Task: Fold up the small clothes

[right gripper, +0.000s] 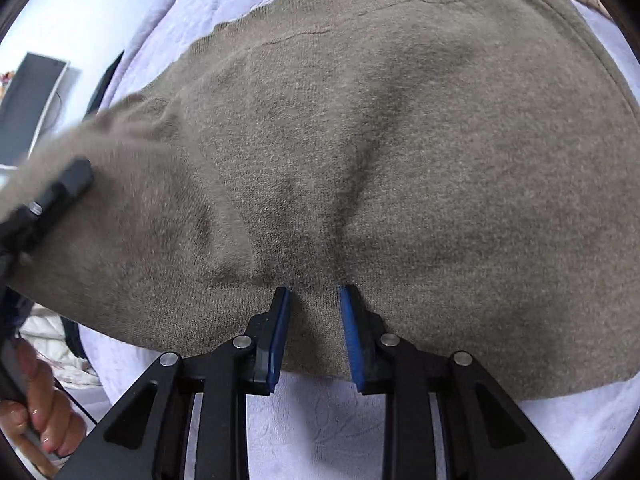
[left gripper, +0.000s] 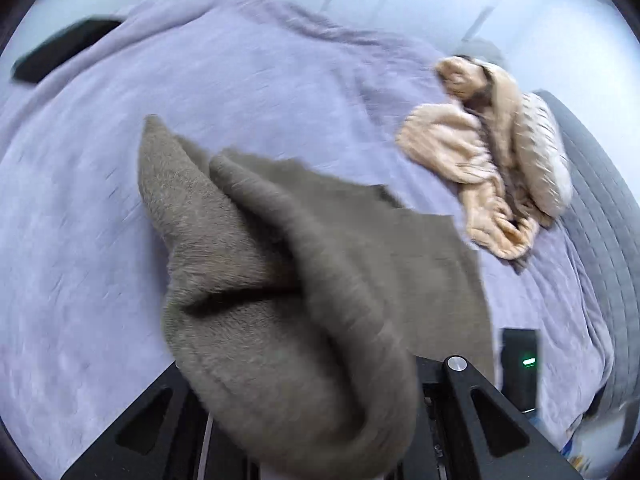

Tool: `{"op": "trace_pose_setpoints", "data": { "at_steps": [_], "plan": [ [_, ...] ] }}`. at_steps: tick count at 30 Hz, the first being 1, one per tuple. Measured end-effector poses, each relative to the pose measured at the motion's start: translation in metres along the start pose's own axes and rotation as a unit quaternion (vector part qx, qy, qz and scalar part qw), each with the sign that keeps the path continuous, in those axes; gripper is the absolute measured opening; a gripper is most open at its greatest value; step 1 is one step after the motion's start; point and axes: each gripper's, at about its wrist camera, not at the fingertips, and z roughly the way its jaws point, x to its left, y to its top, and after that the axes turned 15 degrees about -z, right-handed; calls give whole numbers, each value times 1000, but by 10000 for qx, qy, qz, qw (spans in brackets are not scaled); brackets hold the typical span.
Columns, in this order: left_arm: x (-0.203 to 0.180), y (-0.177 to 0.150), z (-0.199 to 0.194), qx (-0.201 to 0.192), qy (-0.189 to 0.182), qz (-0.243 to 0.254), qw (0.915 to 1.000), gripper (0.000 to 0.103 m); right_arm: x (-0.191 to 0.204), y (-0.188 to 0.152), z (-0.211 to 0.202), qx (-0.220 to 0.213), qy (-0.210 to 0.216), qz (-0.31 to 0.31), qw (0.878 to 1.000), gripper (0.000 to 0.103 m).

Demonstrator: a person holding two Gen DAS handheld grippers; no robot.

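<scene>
garment: grey-brown fuzzy knit sweater (right gripper: 360, 168), spread on the lilac bedspread (left gripper: 120, 200); near hem at the bedspread's near edge
left gripper (right gripper: 60, 188): fingertips buried in a lifted fold of the sweater, jaws closed on it; that side is bunched and raised off the bedspread
right gripper (right gripper: 312, 300): blue pads straddle a pinch of the near hem; cloth sits between the jaws, a pressing grip is not shown
other: beige crumpled garment (left gripper: 480, 152) well apart, toward the bedspread's far corner
step: likely first fold, side being carried over the body
next: right needs a firm pinch on the hem, then left lays its fold across without dragging
</scene>
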Motion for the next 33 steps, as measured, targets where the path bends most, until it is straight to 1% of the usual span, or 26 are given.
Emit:
{"op": "trace_pose_setpoints", "data": {
  "at_steps": [3, 4, 5, 6, 8, 10, 12, 13, 14, 15, 16, 18, 20, 22, 25, 26, 27, 28, 29, 30, 31, 33],
  "plan": [
    [-55, -7, 7, -31, -142, 783, 9968, 17, -14, -5, -7, -209, 364, 291, 9987, 29],
    [-68, -10, 11, 7, -170, 953, 9953, 17, -19, -8, -12, -268, 514, 421, 9974, 29],
    [-79, -13, 16, 92, -254, 1059, 9940, 17, -26, -12, -20, -339, 655, 565, 9957, 29],
    [-87, -16, 23, 197, -314, 1116, 9931, 17, -33, -17, -28, -396, 684, 658, 9947, 29],
    [-100, -26, 38, 384, -305, 1244, 9910, 17, -55, -34, -52, -537, 613, 916, 9925, 29],
    [-103, -37, 51, 587, -276, 1310, 9893, 17, -80, -45, -77, -684, 557, 1181, 9891, 30],
    [-102, -47, 63, 756, -215, 1336, 9879, 17, -99, -42, -97, -814, 584, 1186, 9879, 35],
    [-101, -51, 68, 804, -183, 1346, 9875, 17, -108, -35, -107, -887, 671, 1152, 9871, 48],
    [-103, -55, 71, 818, -164, 1363, 9872, 17, -116, -25, -114, -944, 797, 1118, 9860, 75],
    [-105, -57, 73, 813, -136, 1391, 9868, 17, -123, -11, -117, -972, 976, 1065, 9847, 85],
    [-106, -58, 74, 805, -116, 1402, 9868, 17, -129, 6, -118, -984, 1200, 999, 9828, 89],
    [-106, -58, 74, 811, -105, 1377, 9871, 17, -132, 39, -113, -992, 1576, 873, 9786, 89],
    [-106, -58, 74, 818, -94, 1356, 9873, 17, -131, 67, -100, -885, 1932, 742, 9743, 89],
    [-105, -58, 74, 809, -88, 1339, 9876, 17, -133, 97, -80, -636, 2138, 690, 9724, 89],
    [-104, -57, 74, 794, -89, 1288, 9885, 17, -123, 126, -44, -199, 2632, 702, 9620, 89],
    [-104, -57, 74, 800, -101, 1258, 9888, 17, -119, 135, -33, -70, 2733, 691, 9594, 85],
    [-103, -57, 74, 810, -113, 1237, 9889, 17, -115, 135, -27, -21, 2767, 682, 9585, 79],
    [-103, -56, 74, 820, -120, 1223, 9890, 17, -106, 135, -21, 45, 2786, 673, 9580, 57],
    [-103, -55, 74, 809, -104, 1235, 9890, 17, -101, 139, -17, 135, 2624, 644, 9627, 30],
    [-103, -54, 73, 809, -103, 1253, 9888, 17, -90, 138, -14, 169, 2436, 578, 9680, 20],
    [-103, -52, 71, 832, -142, 1249, 9886, 17, -89, 139, -18, 114, 2372, 510, 9700, 20],
    [-108, -49, 64, 867, -290, 1275, 9876, 17, -88, 134, -39, -229, 2410, 337, 9697, 19]
  ]
}}
